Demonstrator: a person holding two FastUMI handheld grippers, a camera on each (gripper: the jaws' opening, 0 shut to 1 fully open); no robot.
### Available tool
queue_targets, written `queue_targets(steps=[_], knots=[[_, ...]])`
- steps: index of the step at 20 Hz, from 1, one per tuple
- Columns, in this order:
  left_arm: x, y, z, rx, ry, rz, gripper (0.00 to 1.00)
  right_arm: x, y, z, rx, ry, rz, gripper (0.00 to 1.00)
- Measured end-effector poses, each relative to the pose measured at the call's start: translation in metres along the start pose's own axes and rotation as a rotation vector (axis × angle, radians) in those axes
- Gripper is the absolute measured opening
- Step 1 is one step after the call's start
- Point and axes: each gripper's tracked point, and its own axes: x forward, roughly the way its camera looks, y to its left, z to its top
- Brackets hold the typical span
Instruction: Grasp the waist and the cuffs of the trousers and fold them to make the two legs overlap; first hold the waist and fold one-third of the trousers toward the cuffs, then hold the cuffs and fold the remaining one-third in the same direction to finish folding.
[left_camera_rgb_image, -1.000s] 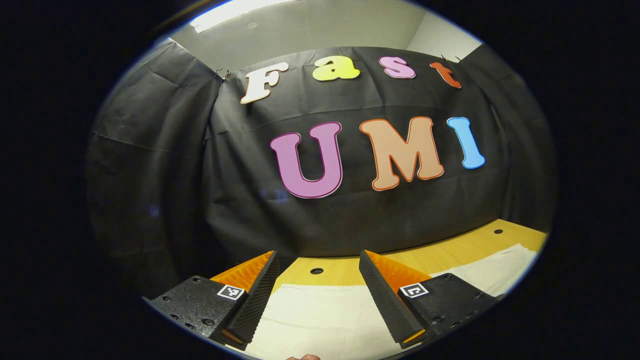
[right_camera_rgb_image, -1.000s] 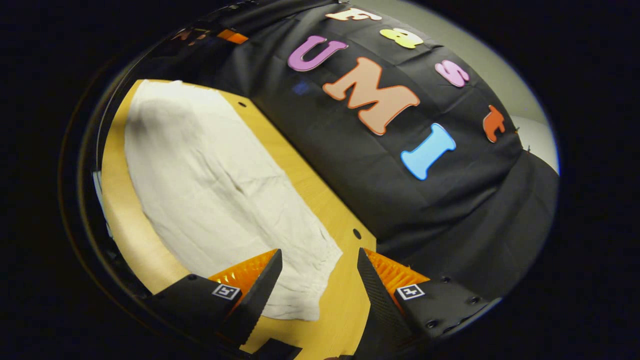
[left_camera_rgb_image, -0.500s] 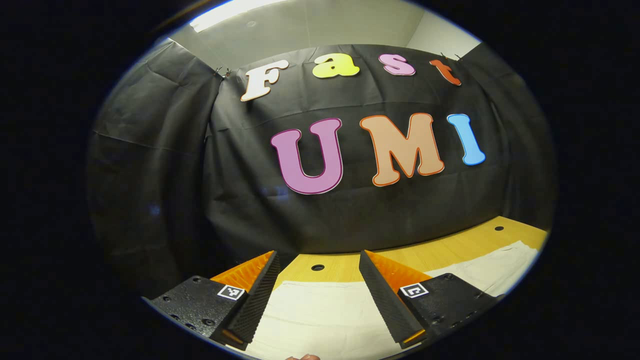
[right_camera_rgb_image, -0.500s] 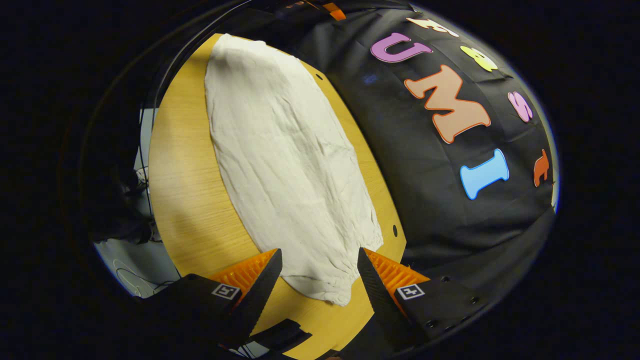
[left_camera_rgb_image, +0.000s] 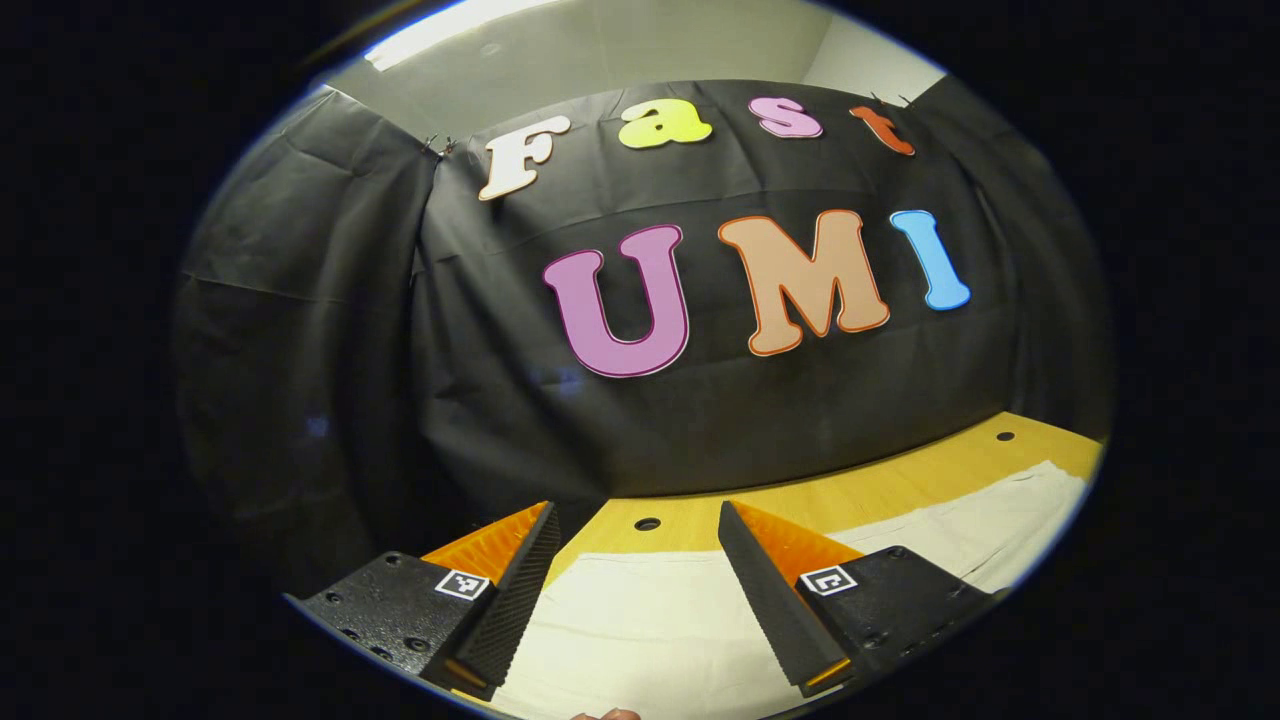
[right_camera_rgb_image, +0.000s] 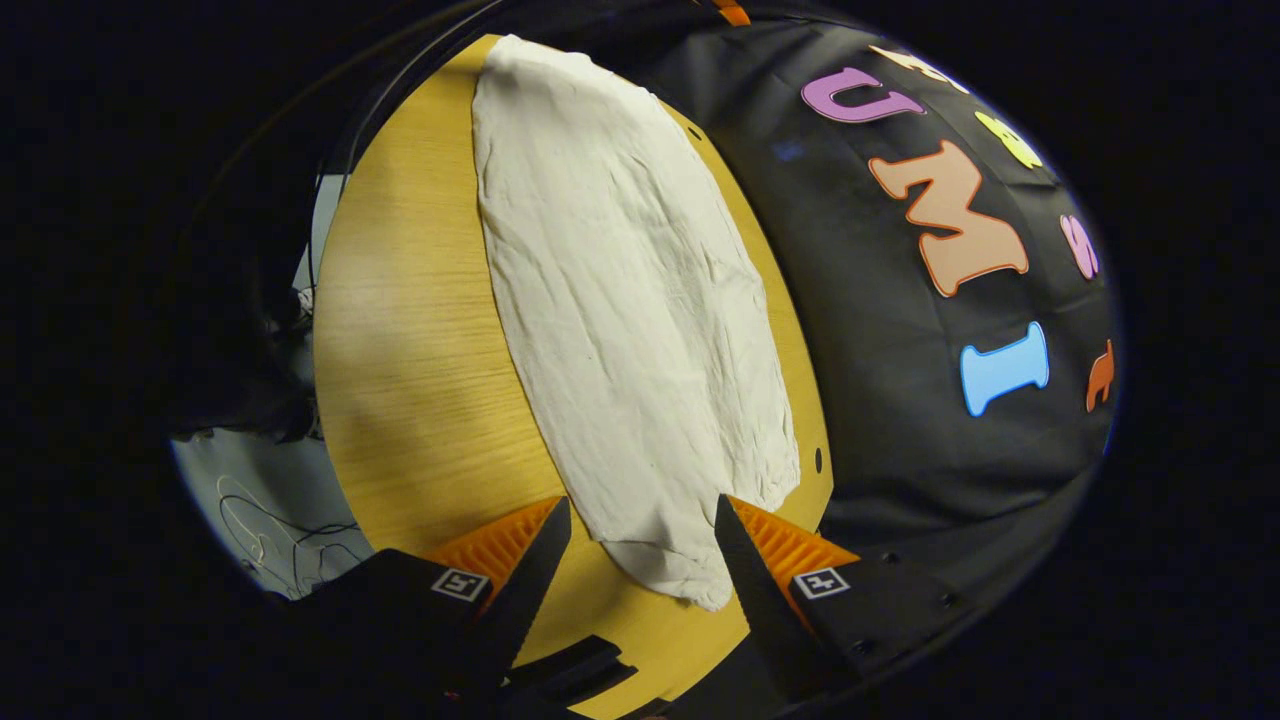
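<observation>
White trousers (right_camera_rgb_image: 620, 280) lie flat and lengthwise on the wooden table (right_camera_rgb_image: 420, 350), the two legs overlapping. In the right gripper view their near, gathered end (right_camera_rgb_image: 690, 585) lies between the spread fingers of my right gripper (right_camera_rgb_image: 641, 500), which hovers open just above it. In the left gripper view my left gripper (left_camera_rgb_image: 635, 507) is open over the trousers' other end (left_camera_rgb_image: 640, 620). The cloth's far edge runs between the fingers, and nothing is pinched. I cannot tell which end is the waist.
The table (left_camera_rgb_image: 900, 490) has small round holes (left_camera_rgb_image: 647, 523) near its back edge, against the black cloth wall (left_camera_rgb_image: 700, 420). Past the table's left edge in the right gripper view, the floor with loose cables (right_camera_rgb_image: 270, 500) shows. A fingertip (left_camera_rgb_image: 605, 714) peeks in below.
The right gripper has swung round to the trousers' near end, which now lies between its fingers. The left gripper has tipped down slightly. Both stay open.
</observation>
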Motion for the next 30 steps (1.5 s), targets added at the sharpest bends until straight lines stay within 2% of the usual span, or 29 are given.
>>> queue_targets(steps=[3,6,7,11,13,14,15,16,17,19,23,25,26,27,30], knots=[[-0.002,0.0,-0.002,0.007,0.005,0.0,0.96,0.013,-0.003,0.004,-0.022,-0.005,-0.002,0.91],[-0.004,0.001,-0.004,0.029,0.007,-0.005,0.96,0.026,-0.01,0.009,-0.035,0.005,-0.028,0.8],[-0.004,0.002,-0.005,0.033,0.009,-0.008,0.96,0.031,-0.011,0.01,-0.03,0.013,-0.027,0.79],[-0.006,0.003,-0.013,0.045,0.024,-0.016,0.96,0.045,-0.008,0.011,-0.011,0.046,-0.007,0.63],[-0.008,0.004,-0.019,0.06,0.035,-0.023,0.96,0.047,0.001,0.011,-0.019,0.059,0.016,0.36],[-0.009,0.005,-0.022,0.07,0.04,-0.028,0.96,0.045,0.003,0.013,-0.034,0.06,0.009,0.18],[-0.01,0.007,-0.026,0.083,0.048,-0.031,0.96,0.046,0.001,0.012,-0.038,0.061,-0.004,0.16],[-0.011,0.009,-0.031,0.098,0.057,-0.034,0.96,0.041,0.001,0.01,-0.021,0.065,-0.007,0.05],[-0.012,0.012,-0.037,0.115,0.07,-0.039,0.96,0.047,0.0,0.01,0.001,0.069,-0.007,0.1],[-0.015,0.017,-0.05,0.163,0.094,-0.051,0.96,0.047,0.0,0.011,0.024,0.074,-0.004,0.1],[-0.026,0.026,-0.078,0.281,0.14,-0.095,0.96,0.046,0.001,0.012,-0.031,0.067,-0.032,0.11],[-0.032,0.03,-0.094,0.334,0.174,-0.128,0.96,0.045,0.001,0.012,-0.019,0.071,-0.032,0.07],[-0.036,0.031,-0.103,0.365,0.191,-0.149,0.96,0.046,0.0,0.012,-0.012,0.071,-0.03,0.13],[-0.04,0.03,-0.113,0.403,0.211,-0.172,0.96,0.046,0.0,0.012,-0.013,0.071,-0.029,0.1],[-0.057,0.032,-0.144,0.513,0.271,-0.249,0.96,0.045,0.0,0.013,-0.027,0.069,-0.036,0.11]])
